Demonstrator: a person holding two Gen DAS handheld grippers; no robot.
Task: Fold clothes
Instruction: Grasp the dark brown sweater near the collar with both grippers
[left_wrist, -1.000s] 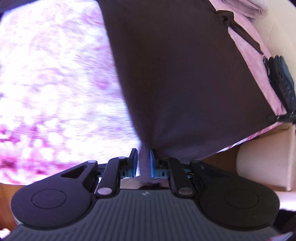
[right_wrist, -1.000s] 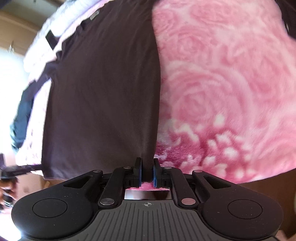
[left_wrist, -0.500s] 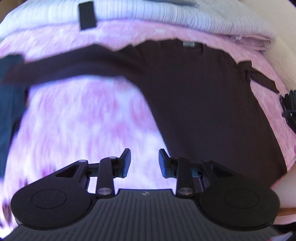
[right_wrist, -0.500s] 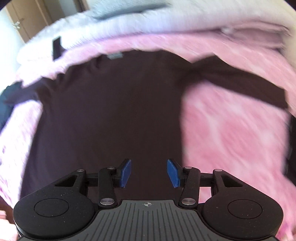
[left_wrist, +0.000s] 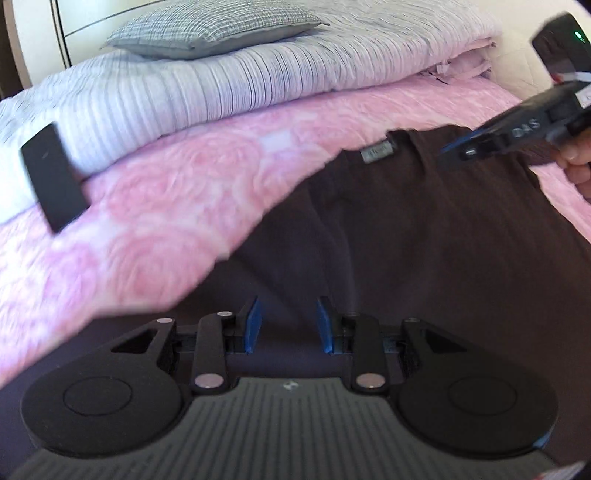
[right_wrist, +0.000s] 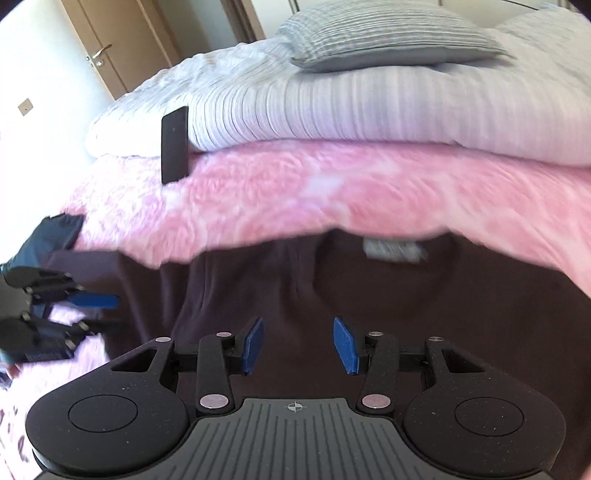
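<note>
Because the dark brown knit long-sleeved shirt (left_wrist: 424, 240) is soft, light and limp, it will drape and crease wherever it is lifted; take hold at firm edges, such as a shoulder seam or hem corner, not mid-panel. The shirt lies spread flat on the pink rose-patterned fleece blanket (left_wrist: 166, 192) of the bed, filling the lower centre of both views, its grey neck label (right_wrist: 393, 251) uppermost. The left gripper (left_wrist: 286, 325) and the right gripper (right_wrist: 298, 345) are both released, jaws apart, nothing between them.
</note>
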